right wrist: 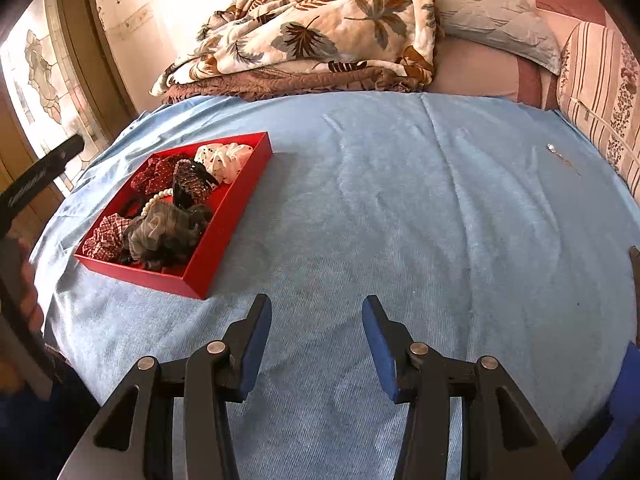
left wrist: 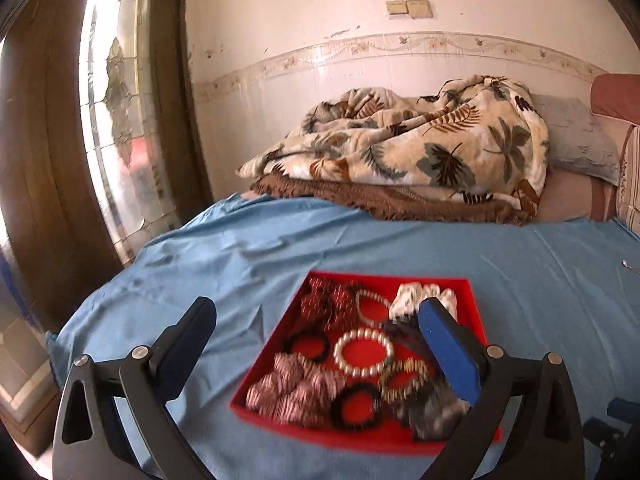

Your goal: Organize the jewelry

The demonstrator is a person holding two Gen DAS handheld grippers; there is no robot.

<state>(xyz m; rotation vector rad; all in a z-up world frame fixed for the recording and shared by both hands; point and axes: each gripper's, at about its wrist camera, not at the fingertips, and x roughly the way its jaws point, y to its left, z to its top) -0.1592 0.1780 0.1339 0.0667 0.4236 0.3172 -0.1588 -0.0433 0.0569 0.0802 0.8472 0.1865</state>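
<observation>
A red tray (left wrist: 474,300) lies on the blue sheet and shows in the right wrist view (right wrist: 236,204) at the left. It holds a pearl bracelet (left wrist: 364,352), a smaller bead bracelet (left wrist: 370,306), a gold beaded bracelet (left wrist: 404,382), black hair ties (left wrist: 356,406), red, white, checked and grey scrunchies (right wrist: 160,236) and a dark hair claw (right wrist: 192,184). My left gripper (left wrist: 316,322) is open above the tray, holding nothing. My right gripper (right wrist: 316,308) is open and empty over bare sheet, right of the tray. A small silver piece on a thin chain (right wrist: 554,149) lies far right on the sheet.
The blue sheet (right wrist: 400,200) covers the bed. A leaf-print blanket (right wrist: 320,32) is piled on a brown throw at the far edge. Pillows (right wrist: 496,16) and a striped cushion (right wrist: 600,92) lie at the back right. A glass-paned door (left wrist: 116,120) stands at the left.
</observation>
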